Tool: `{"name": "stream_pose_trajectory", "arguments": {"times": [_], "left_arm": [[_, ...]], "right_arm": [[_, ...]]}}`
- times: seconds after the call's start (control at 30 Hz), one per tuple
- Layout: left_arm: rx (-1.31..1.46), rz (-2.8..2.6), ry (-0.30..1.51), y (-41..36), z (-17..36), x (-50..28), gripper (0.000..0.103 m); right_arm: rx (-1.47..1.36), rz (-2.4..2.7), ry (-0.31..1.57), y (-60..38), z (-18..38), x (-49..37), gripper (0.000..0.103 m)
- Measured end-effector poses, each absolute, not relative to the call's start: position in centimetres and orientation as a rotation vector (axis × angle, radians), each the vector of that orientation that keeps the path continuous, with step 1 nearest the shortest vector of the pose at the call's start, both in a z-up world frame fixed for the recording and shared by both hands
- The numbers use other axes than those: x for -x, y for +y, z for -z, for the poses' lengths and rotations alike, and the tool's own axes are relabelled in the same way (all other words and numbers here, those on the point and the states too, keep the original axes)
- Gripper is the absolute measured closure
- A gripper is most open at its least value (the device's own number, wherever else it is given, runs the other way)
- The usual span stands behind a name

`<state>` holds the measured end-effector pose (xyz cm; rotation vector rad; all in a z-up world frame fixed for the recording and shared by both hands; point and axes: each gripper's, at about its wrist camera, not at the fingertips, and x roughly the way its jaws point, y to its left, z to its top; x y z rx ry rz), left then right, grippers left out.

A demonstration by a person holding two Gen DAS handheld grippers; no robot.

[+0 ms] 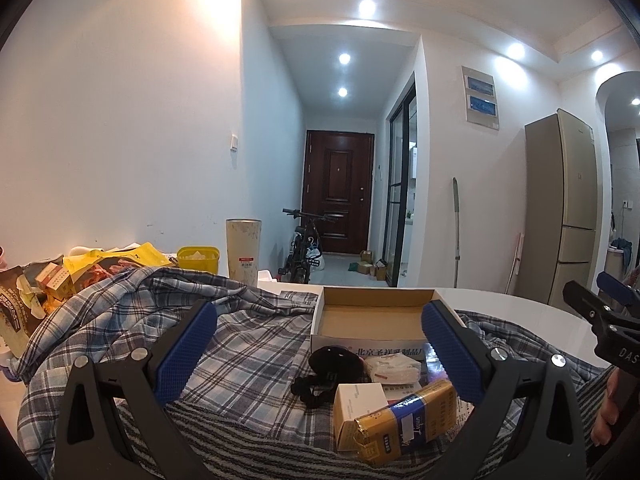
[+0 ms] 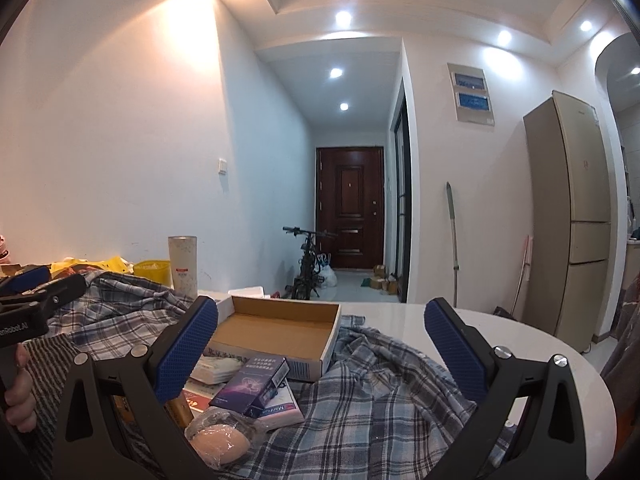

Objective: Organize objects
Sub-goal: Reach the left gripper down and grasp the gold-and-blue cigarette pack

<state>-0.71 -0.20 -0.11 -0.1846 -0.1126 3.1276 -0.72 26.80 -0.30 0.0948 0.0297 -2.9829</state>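
Left gripper (image 1: 320, 344): fingers spread wide apart, gripping nothing; it hangs above the pile of small items.
Right gripper (image 2: 322, 346): fingers spread wide apart, nothing between them; it hangs above the plaid cloth and the near corner of the box.
Cardboard box (image 1: 374, 316): open-topped, interior bare, resting on the cloth at 12 o'clock in the left wrist view; at 11 o'clock in the right wrist view (image 2: 280, 330).
Gold carton (image 1: 404, 420): lies tilted at 5 o'clock in the left wrist view, leaning on a cream packet (image 1: 354, 404).
Black bundle (image 1: 328, 372): just beside the cream packet, on its 10 o'clock side, touching the cloth.
White tissue pack (image 1: 394, 368): between the black bundle and the box's front wall.
Purple box (image 2: 252, 382): lies across a white booklet (image 2: 280, 410), touching the cardboard box's front wall.
Wrapped pink item (image 2: 218, 442): in clear film, at 7 o'clock in the right wrist view, just beside the booklet.
Plaid cloth (image 1: 248, 340): crumpled, spread over a white table (image 2: 520, 344).
Tall cup (image 1: 243, 250): upright at 11 o'clock, behind the cloth, just beside a yellow tub (image 1: 198, 259).
Person's hand: fingers (image 2: 18, 396) wrap the left gripper's handle.
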Motion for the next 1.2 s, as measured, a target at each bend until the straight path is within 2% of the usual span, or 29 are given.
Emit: {"name": "stream_pose_trajectory", "arguments": {"times": [0.07, 0.23, 0.33, 0.43, 0.63, 0.73, 0.87, 1.13, 1.17, 1.2], "left_arm": [[0.182, -3.119, -0.101, -0.2, -0.3, 0.6, 0.0], [0.407, -3.102, 0.031, 0.4, -0.8, 2.1, 0.0], [0.528, -3.006, -0.041, 0.0, 0.0, 3.4, 0.0], [0.635, -2.912, -0.131, -0.5, 1.1, 4.4, 0.0], [0.742, -2.821, -0.144, -0.2, 2.5, 4.8, 0.005], [0.781, -2.76, -0.057, 0.6, 2.8, 4.6, 0.011], [0.888, -2.682, -0.083, 0.5, 3.3, 6.0, 0.02], [1.08, -2.564, 0.008, 2.4, 5.8, 8.2, 0.028], [1.096, -2.565, 0.017, 2.6, 6.1, 8.3, 0.031], [1.111, -2.561, 0.018, 2.6, 6.4, 8.4, 0.037]], "right_arm": [[-0.099, 2.986, 0.018, 26.8, 0.0, 0.5, 0.0], [-0.262, 2.936, 0.049, 25.6, -1.1, 1.1, 0.0], [-0.297, 2.915, 0.088, 24.5, -0.8, 1.3, 0.001], [-0.312, 2.905, 0.082, 23.9, 0.1, 2.0, 0.007], [-0.398, 2.896, 0.057, 23.9, 1.8, 3.7, 0.012], [-0.405, 2.884, 0.009, 24.6, 1.9, 3.8, 0.012], [-0.379, 2.881, -0.03, 25.1, 1.9, 3.3, 0.012], [-0.348, 2.873, -0.025, 25.0, 1.6, 2.9, 0.012], [-0.348, 2.872, -0.027, 25.0, 1.7, 2.9, 0.012], [-0.348, 2.871, -0.03, 25.0, 1.7, 2.9, 0.012]]}}
